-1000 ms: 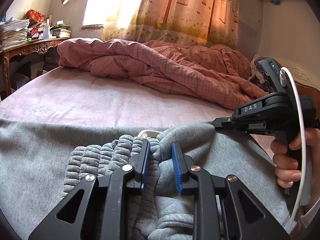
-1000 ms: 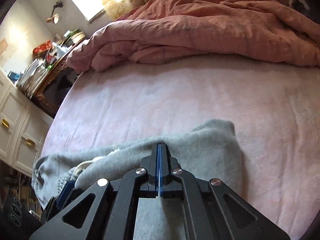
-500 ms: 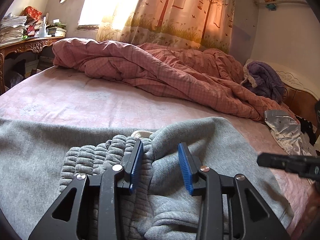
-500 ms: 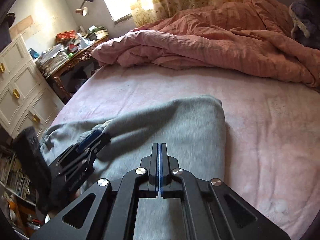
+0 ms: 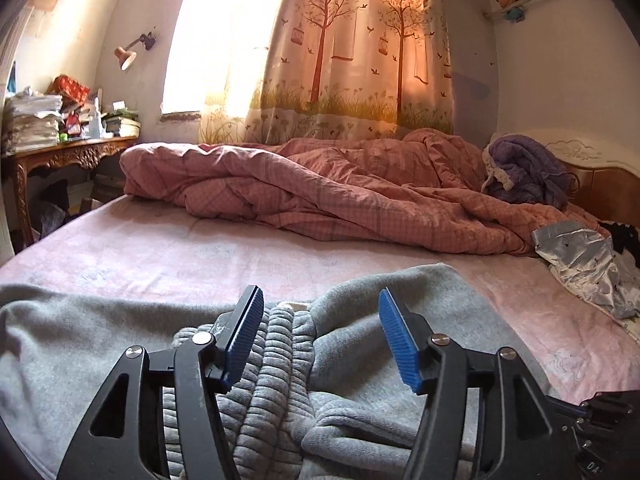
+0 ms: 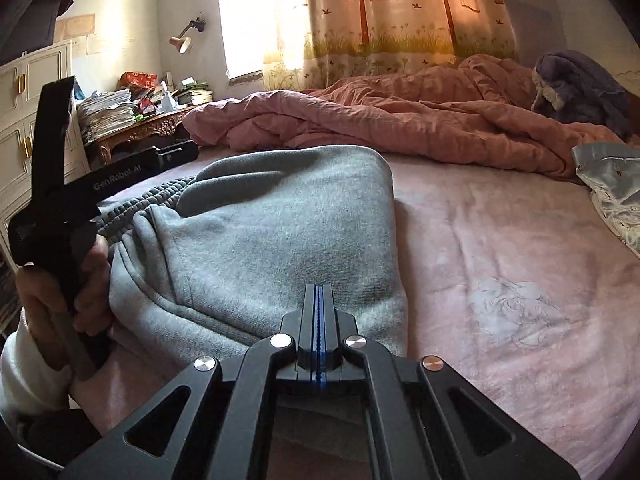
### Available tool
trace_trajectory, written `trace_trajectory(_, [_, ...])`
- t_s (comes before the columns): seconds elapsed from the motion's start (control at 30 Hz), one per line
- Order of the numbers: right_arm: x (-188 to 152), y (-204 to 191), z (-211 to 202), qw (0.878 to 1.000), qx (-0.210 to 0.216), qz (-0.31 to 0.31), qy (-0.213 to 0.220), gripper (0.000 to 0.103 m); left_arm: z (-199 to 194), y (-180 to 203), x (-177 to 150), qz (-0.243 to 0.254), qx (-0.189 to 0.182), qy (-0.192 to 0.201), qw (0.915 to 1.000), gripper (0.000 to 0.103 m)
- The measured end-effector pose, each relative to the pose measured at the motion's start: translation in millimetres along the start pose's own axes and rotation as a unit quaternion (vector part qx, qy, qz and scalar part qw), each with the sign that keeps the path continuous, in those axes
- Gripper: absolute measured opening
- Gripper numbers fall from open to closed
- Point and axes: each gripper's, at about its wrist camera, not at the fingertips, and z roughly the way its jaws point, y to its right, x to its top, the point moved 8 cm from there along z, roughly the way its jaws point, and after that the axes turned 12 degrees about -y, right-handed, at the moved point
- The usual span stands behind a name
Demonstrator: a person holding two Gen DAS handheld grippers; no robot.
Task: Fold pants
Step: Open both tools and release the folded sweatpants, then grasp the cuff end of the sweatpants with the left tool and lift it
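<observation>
Two tongs are in view. Left tongs (image 5: 320, 332): jaws spread wide, holding nothing, blue pads (image 5: 244, 336) poised over the ribbed waistband (image 5: 276, 364) of the pants (image 6: 288, 232). Right tongs (image 6: 319, 320): jaws pressed fully together, tip over the near edge of the pants; whether fabric is pinched between them cannot be determined. Pants: grey, folded into a bundle, lying on the pink sheet of the bed (image 6: 500, 248), near its front edge. Left hand (image 6: 60, 288) grips the left tool's handle beside the bundle. Pink quilt (image 5: 340, 192) lies crumpled across the far side of the bed, well apart from the pants.
</observation>
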Motion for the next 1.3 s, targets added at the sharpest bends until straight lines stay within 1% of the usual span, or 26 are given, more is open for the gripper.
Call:
trace_trajectory(0.1, [0.1, -1.6, -3.9, 1.000, -0.014, -0.008, 0.003, 0.000, -12.6, 2.5, -0.8, 0.015, 0.017, 0.007, 0.9997, 0.063])
trace_trajectory(0.17, [2.9, -4.1, -17.8, 0.999, -0.028, -0.015, 0.019, 0.000, -22.2, 2.2, -2.3, 0.016, 0.007, 0.007, 0.9998, 0.065])
trace_trajectory(0.2, [5.2, -5.6, -27.4, 0.999, -0.036, -0.017, 0.034, 0.000, -27.5, 1.6, -2.2, 0.017, 0.006, 0.010, 0.9998, 0.067])
trace_trajectory(0.23, [7.7, -6.9, -36.6, 0.998, -0.045, -0.017, 0.049, 0.000, -34.3, 0.6, -1.8, 0.018, 0.011, 0.016, 0.9996, 0.071])
trace_trajectory(0.27, [9.0, -8.1, -42.4, 0.997, -0.049, -0.018, 0.051, 0.000, -40.7, -0.4, -1.2, 0.020, 0.014, 0.025, 0.9994, 0.079])
trace_trajectory(0.3, [6.4, -11.0, -39.8, 0.998, -0.043, -0.027, 0.036, 0.000, -47.8, -0.9, -0.4, 0.024, 0.019, 0.035, 0.9989, 0.084])
trace_trajectory(0.37, [-0.4, -11.7, -26.2, 0.999, -0.040, -0.027, 0.009, 0.000, -59.1, -2.8, 1.6, 0.035, 0.030, 0.043, 0.9980, 0.103])
trace_trajectory(0.4, [-6.9, -8.5, -14.0, 0.999, -0.039, -0.018, -0.006, 0.000, -63.5, -5.3, 2.1, 0.037, 0.038, 0.044, 0.9976, 0.103])
trace_trajectory(0.47, [-12.2, -4.2, 0.2, 0.999, -0.038, -0.008, -0.017, 0.000, -75.5, -11.9, 3.0, 0.041, 0.050, 0.057, 0.9963, 0.103])
trace_trajectory(0.57, [-12.3, -7.8, -0.9, 0.998, -0.053, -0.019, -0.025, 0.000, -92.9, -29.6, 3.8, 0.033, 0.064, 0.072, 0.9948, 0.103])
trace_trajectory(0.67, [-13.0, -10.7, -0.8, 0.997, -0.062, -0.026, -0.027, 0.000, -109.7, -55.2, 1.1, 0.016, 0.084, 0.077, 0.9934, 0.103])
trace_trajectory(0.73, [-12.2, -9.8, -0.3, 0.998, -0.056, -0.024, -0.030, 0.000, -120.5, -76.1, -5.3, 0.002, 0.105, 0.083, 0.9910, 0.103])
trace_trajectory(0.77, [-12.4, -7.5, 0.7, 0.998, -0.045, -0.017, -0.032, 0.000, -124.3, -86.5, -10.1, -0.004, 0.118, 0.084, 0.9895, 0.103])
trace_trajectory(0.8, [-13.0, -4.1, 2.0, 0.999, -0.031, -0.007, -0.034, 0.000, -127.1, -97.2, -16.6, -0.005, 0.132, 0.079, 0.9882, 0.103])
trace_trajectory(0.87, [-13.9, 1.6, 2.6, 0.999, -0.005, 0.013, -0.033, 0.000, -127.3, -115.2, -30.6, 0.006, 0.146, 0.052, 0.9879, 0.103])
trace_trajectory(0.9, [-14.0, 2.9, 2.3, 0.999, 0.000, 0.018, -0.031, 0.000, -127.1, -125.4, -38.8, 0.008, 0.154, 0.036, 0.9873, 0.103])
trace_trajectory(0.97, [-13.3, -0.3, -0.2, 1.000, -0.013, 0.011, -0.023, 0.000, -127.6, -144.5, -56.1, 0.006, 0.166, 0.006, 0.9861, 0.103])
trace_trajectory(1.07, [-9.8, -10.5, -8.0, 0.998, -0.056, -0.016, -0.012, 0.000, -130.5, -170.8, -83.1, -0.020, 0.159, -0.030, 0.9866, 0.103])
trace_trajectory(1.1, [-7.0, -14.4, -13.6, 0.997, -0.072, -0.027, -0.003, 0.002, -131.8, -178.3, -91.9, -0.031, 0.153, -0.040, 0.9869, 0.103])
trace_trajectory(1.13, [-4.6, -17.1, -19.4, 0.996, -0.082, -0.032, 0.008, 0.006, -131.9, -185.3, -99.4, -0.040, 0.145, -0.050, 0.9873, 0.103])
trace_trajectory(1.17, [-1.5, -19.3, -27.9, 0.996, -0.080, -0.033, 0.029, 0.012, -132.6, -189.2, -103.9, -0.045, 0.139, -0.054, 0.9878, 0.103])
trace_trajectory(1.2, [0.6, -19.8, -35.6, 0.996, -0.073, -0.030, 0.049, 0.034, -134.3, -194.8, -108.2, -0.051, 0.141, -0.055, 0.9872, 0.103])
trace_trajectory(1.23, [2.1, -19.5, -42.5, 0.995, -0.077, -0.028, 0.065, 0.055, -135.8, -201.5, -111.6, -0.058, 0.153, -0.055, 0.9851, 0.103])
trace_trajectory(1.27, [3.7, -18.8, -47.4, 0.993, -0.089, -0.028, 0.070, 0.059, -136.2, -206.9, -114.5, -0.063, 0.161, -0.059, 0.9832, 0.103])
trace_trajectory(1.3, [3.8, -16.4, -51.0, 0.991, -0.104, -0.027, 0.075, 0.059, -135.2, -212.9, -116.9, -0.072, 0.162, -0.063, 0.9821, 0.103])
